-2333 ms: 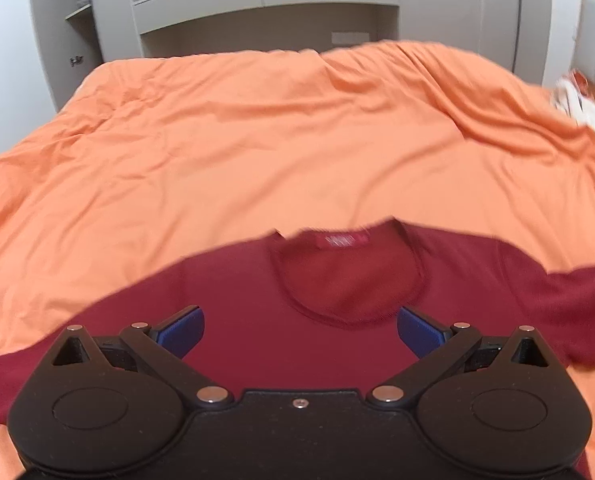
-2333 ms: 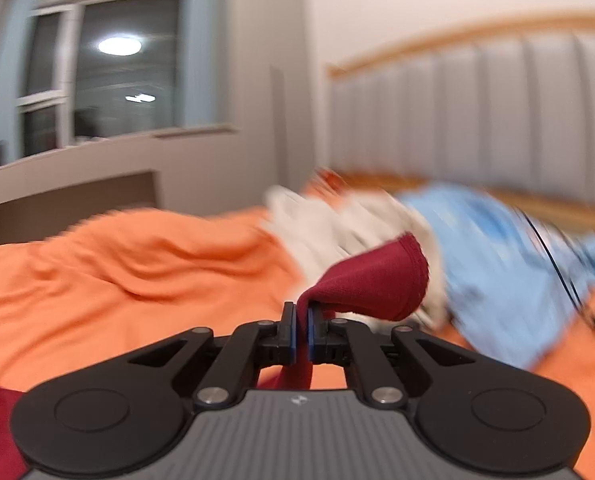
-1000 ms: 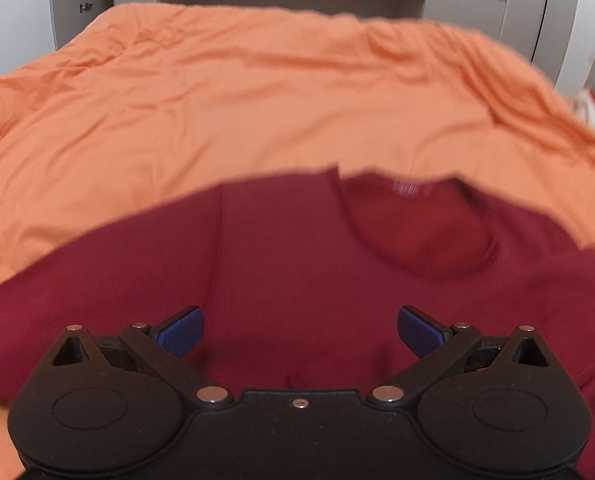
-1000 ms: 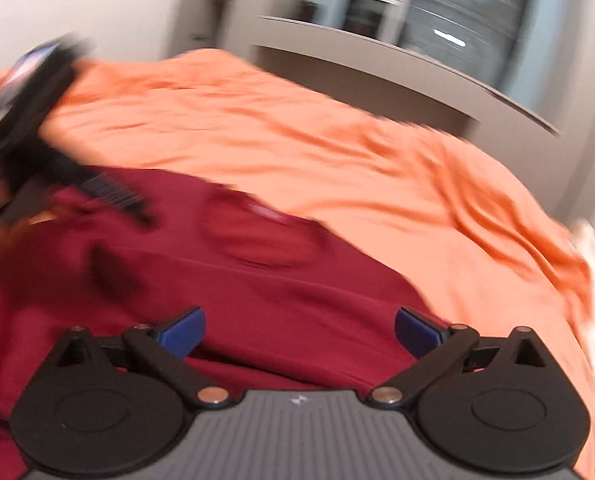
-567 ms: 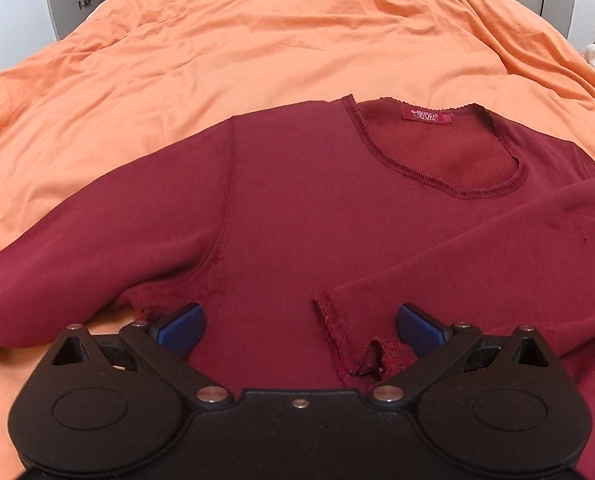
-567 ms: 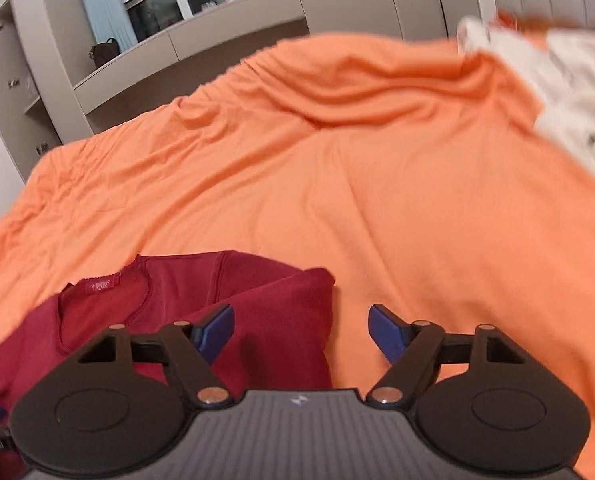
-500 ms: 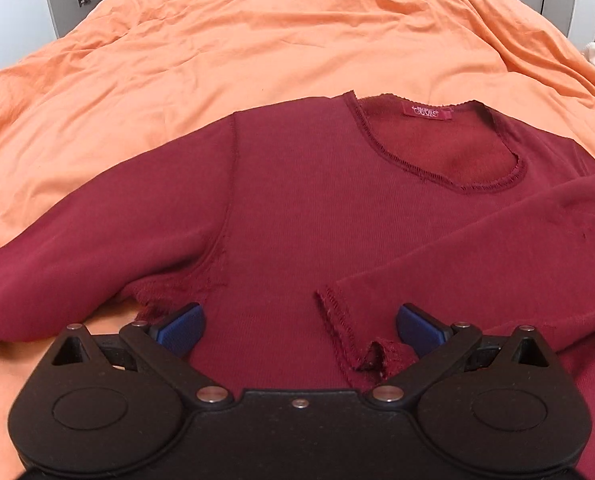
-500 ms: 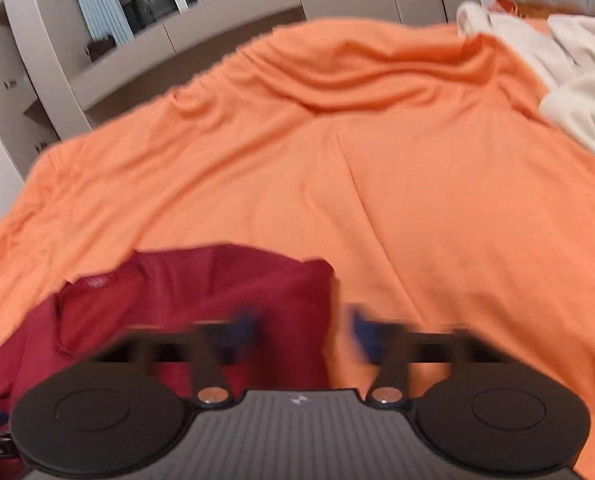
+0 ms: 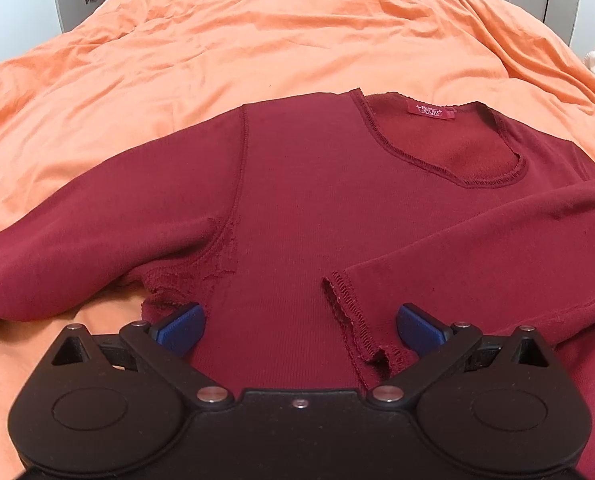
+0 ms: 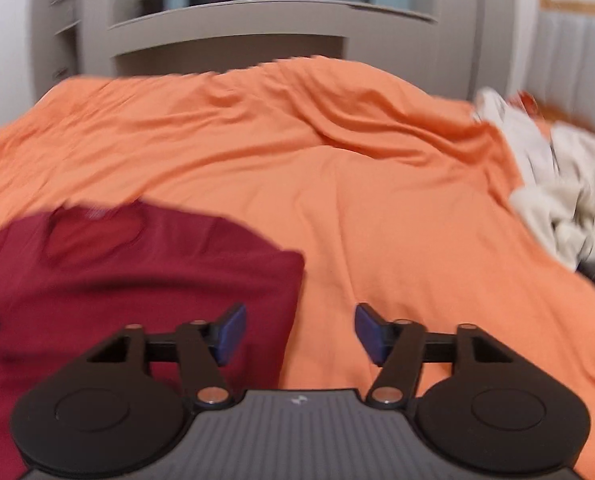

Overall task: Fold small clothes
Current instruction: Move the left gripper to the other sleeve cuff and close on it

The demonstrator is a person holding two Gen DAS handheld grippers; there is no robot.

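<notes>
A dark red long-sleeved top [image 9: 305,200] lies front up on the orange bedspread [image 9: 257,48], neckline away from me. Its right sleeve [image 9: 477,248] is folded across the chest, cuff near the middle. Its left sleeve [image 9: 77,240] stretches out to the left. My left gripper [image 9: 299,326] is open and empty, low over the top's lower body. My right gripper [image 10: 297,334] is open and empty over the top's folded right edge [image 10: 289,280], left finger over red cloth, right finger over bedspread. That view is blurred.
A heap of white and cream clothes [image 10: 557,200] lies at the right of the bed, near a padded headboard [image 10: 577,64]. Grey cabinets and shelves [image 10: 233,32] stand behind the bed. Orange bedspread [image 10: 377,200] stretches beyond the top.
My right gripper let go of the right sleeve, which now lies folded across the chest, and swung to the top's right edge, jaws narrowing slightly. My left gripper stays open over the lower body.
</notes>
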